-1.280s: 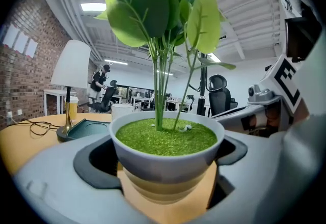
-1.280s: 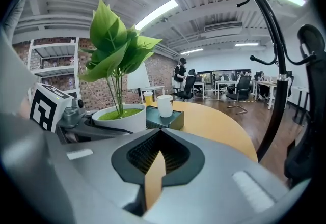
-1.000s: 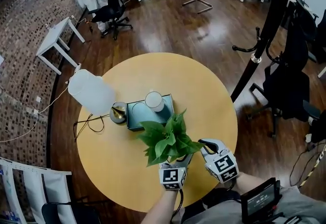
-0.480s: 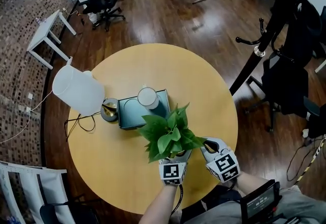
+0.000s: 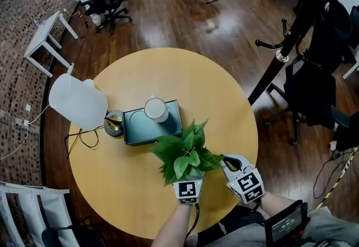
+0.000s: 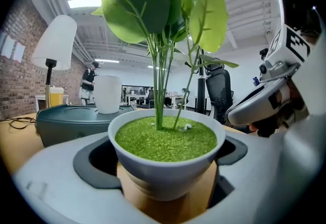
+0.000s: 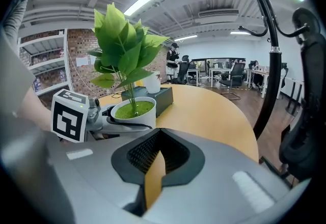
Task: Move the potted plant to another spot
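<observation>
The potted plant [image 5: 185,153] has broad green leaves and a small white pot [image 6: 168,162] filled with green grit. It is near the front of the round wooden table [image 5: 213,88]. My left gripper [image 5: 191,174] is shut on the pot, one jaw on each side [image 6: 168,187]. I cannot tell whether the pot rests on the table or hangs just above it. My right gripper [image 5: 227,159] is just right of the plant, jaws shut with nothing between them [image 7: 153,167]. The right gripper view shows the pot [image 7: 133,110] to its left.
A dark teal box [image 5: 140,128] with a white cup [image 5: 156,109] on top lies behind the plant. A white lamp shade [image 5: 76,101] and its brass base [image 5: 114,122] are at the table's left. A black coat stand [image 5: 286,44] rises at the right.
The head view has shifted. The plant, still held by the left gripper, has drifted slightly right of the teal box. The right gripper stays beside it.
</observation>
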Available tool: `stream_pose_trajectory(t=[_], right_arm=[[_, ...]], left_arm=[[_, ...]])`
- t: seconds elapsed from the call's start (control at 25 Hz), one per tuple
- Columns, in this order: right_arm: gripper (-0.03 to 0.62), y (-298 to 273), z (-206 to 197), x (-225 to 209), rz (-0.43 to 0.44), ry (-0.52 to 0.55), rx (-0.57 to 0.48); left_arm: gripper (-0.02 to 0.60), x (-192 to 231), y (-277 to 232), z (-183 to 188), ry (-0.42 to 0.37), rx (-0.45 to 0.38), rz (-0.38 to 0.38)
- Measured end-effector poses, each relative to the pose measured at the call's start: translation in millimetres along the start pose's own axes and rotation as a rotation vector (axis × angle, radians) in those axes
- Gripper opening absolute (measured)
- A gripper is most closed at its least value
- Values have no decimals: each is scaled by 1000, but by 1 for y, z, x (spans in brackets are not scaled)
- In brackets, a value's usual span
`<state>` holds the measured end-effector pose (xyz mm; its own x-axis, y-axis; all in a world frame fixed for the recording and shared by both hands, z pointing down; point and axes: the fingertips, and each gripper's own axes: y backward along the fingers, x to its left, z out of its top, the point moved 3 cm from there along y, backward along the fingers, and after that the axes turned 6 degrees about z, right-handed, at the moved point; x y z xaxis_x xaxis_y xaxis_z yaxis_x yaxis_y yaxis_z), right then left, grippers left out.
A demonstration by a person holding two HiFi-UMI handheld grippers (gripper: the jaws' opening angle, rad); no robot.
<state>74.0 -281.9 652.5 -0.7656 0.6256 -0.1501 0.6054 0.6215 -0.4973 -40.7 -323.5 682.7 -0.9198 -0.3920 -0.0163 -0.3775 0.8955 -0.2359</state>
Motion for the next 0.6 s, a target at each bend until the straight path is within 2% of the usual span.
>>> stream_pose_trajectory(t=[0.36, 0.44, 0.6], right_arm=[[8, 8, 1, 3, -14, 11, -9], [8, 10, 1, 4, -18, 13, -9], [8, 14, 5, 7, -29, 16, -13]], left_arm=[[540, -2, 5, -3, -13, 4, -30], [566, -3, 9, -1, -17, -3, -39], [569, 0, 21, 3, -52, 4, -33]])
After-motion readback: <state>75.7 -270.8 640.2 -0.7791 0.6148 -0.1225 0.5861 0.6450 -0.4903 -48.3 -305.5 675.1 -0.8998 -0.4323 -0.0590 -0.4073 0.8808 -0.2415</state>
